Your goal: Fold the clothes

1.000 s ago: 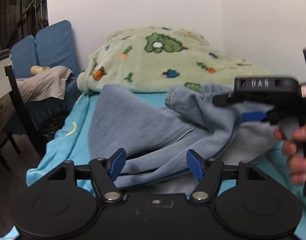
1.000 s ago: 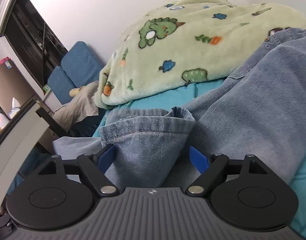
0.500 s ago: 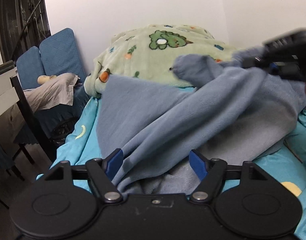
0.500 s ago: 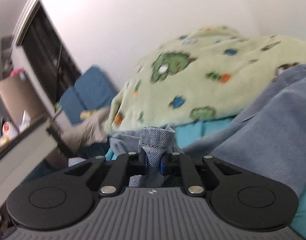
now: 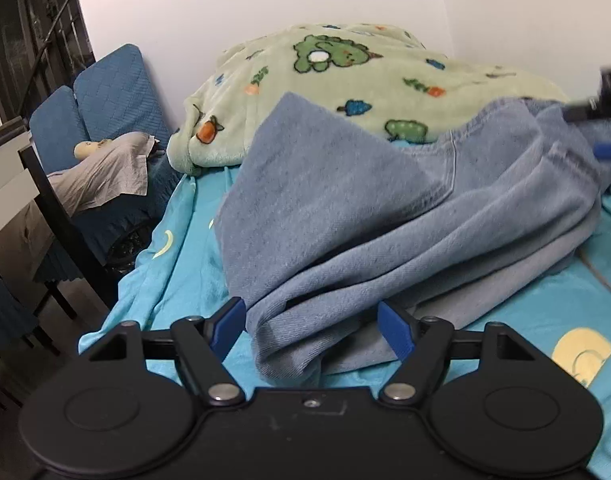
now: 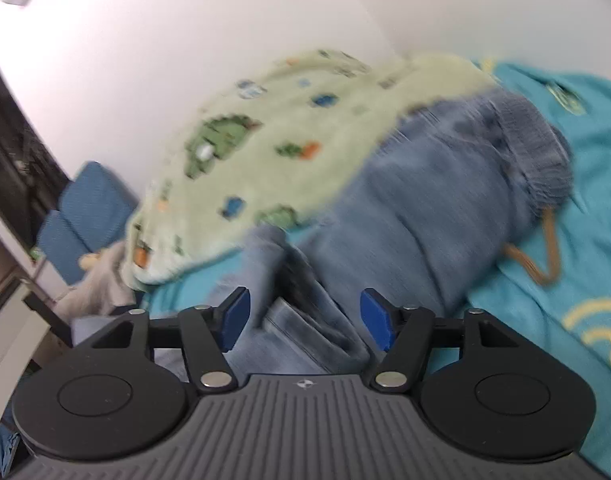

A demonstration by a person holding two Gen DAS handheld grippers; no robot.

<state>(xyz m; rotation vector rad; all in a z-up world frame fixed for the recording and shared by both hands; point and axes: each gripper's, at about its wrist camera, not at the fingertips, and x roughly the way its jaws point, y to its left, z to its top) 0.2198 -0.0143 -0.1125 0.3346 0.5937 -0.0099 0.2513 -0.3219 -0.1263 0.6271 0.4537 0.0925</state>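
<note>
So the soft blue denim jeans [image 5: 385,208] lie in a big folded heap on the bed with the bright teal sheet [image 5: 545,300], filling the middle of the left view. One leg lies across the rest, so the fold looks partly done.

Low in the left view, the left hand-held gripper [image 5: 311,326] has its blue pads spread wide on each side of the near folded edge. The pads do not squeeze the cloth, so it holds nothing. It sits there, I think, ready to pinch that edge.

Low in the blurry right view, the right hand-held gripper [image 6: 303,322] is opening, with denim between its pads but not pinched. It looks like it is letting the cloth drop.

Behind, a fluffy pale green blanket with dinosaurs [image 5: 325,80] is piled by the wall.
</note>
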